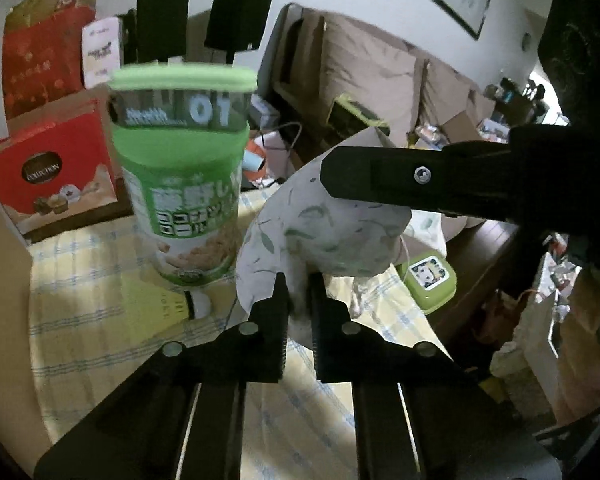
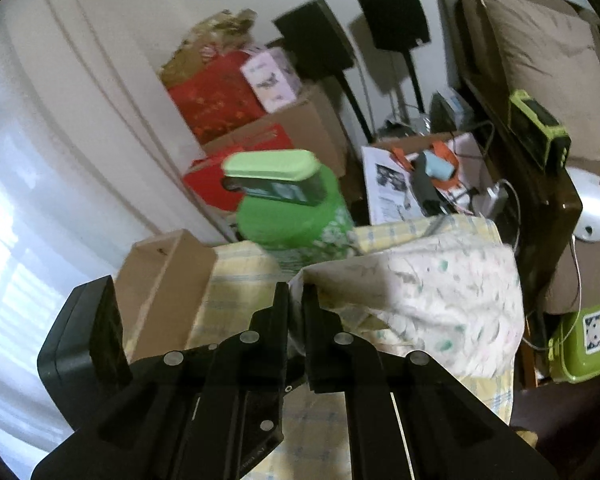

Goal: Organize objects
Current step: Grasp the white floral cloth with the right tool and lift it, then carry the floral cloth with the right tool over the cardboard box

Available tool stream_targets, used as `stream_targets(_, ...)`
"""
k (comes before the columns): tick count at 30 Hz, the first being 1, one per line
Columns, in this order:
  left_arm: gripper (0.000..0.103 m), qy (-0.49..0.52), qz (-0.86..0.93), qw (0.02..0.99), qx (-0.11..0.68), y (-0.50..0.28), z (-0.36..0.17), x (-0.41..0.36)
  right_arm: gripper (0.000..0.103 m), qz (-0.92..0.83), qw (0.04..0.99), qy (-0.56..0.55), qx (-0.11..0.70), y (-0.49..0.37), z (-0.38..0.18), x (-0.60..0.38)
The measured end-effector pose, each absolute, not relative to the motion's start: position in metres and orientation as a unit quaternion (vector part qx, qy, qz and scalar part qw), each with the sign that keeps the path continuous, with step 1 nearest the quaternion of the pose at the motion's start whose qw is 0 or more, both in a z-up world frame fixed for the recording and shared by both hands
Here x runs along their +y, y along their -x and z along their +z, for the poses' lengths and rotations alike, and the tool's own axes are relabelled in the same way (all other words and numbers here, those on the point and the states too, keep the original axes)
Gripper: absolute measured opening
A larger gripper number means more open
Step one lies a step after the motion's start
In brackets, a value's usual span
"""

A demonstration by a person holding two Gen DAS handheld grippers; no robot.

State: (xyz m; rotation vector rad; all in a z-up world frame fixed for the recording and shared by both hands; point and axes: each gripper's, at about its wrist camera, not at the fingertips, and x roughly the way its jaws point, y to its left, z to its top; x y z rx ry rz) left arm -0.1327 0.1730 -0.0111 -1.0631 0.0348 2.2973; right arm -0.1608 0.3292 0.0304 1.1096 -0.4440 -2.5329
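Note:
A white cloth (image 1: 332,232) printed with green leaves is bunched up above the yellow checked tablecloth (image 1: 80,320). My left gripper (image 1: 298,280) is shut on the cloth's lower fold. From the right, the right gripper's fingers (image 1: 380,178) reach onto the top of the cloth. In the right wrist view the right gripper (image 2: 296,290) is shut on an edge of the same cloth (image 2: 440,280). Behind the cloth stands a green snack can (image 1: 188,208) (image 2: 296,224) with a green-lidded case (image 1: 180,80) (image 2: 272,166) lying on top. A shuttlecock (image 1: 168,304) lies by the can's foot.
Red gift boxes (image 1: 52,176) and cartons are stacked at the back left. A cardboard box (image 2: 160,280) sits at the table's left edge. A green lunch box (image 1: 428,276) (image 2: 584,340) lies to the right, below the table. Brown sofa cushions (image 1: 364,76) stand behind.

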Motion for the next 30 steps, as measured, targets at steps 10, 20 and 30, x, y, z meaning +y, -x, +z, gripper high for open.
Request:
stream_targets(10, 0.006, 0.362, 0.890, 0.277, 0.002, 0.101, 0.052, 0.110, 0.006, -0.901, 0.210, -0.360, -0.121, 0.136, 0.078, 0.287)
stream_targets(20, 0.006, 0.343, 0.915, 0.211, 0.001, 0.079, 0.095, 0.029, 0.006, -0.895, 0.271, -0.345, -0.078, 0.132, 0.106, 0.207)
stream_targets(30, 0.006, 0.323, 0.938, 0.127, -0.012, 0.062, 0.132, -0.062, 0.009, -0.873, 0.343, -0.342, -0.052, 0.135, 0.127, 0.108)
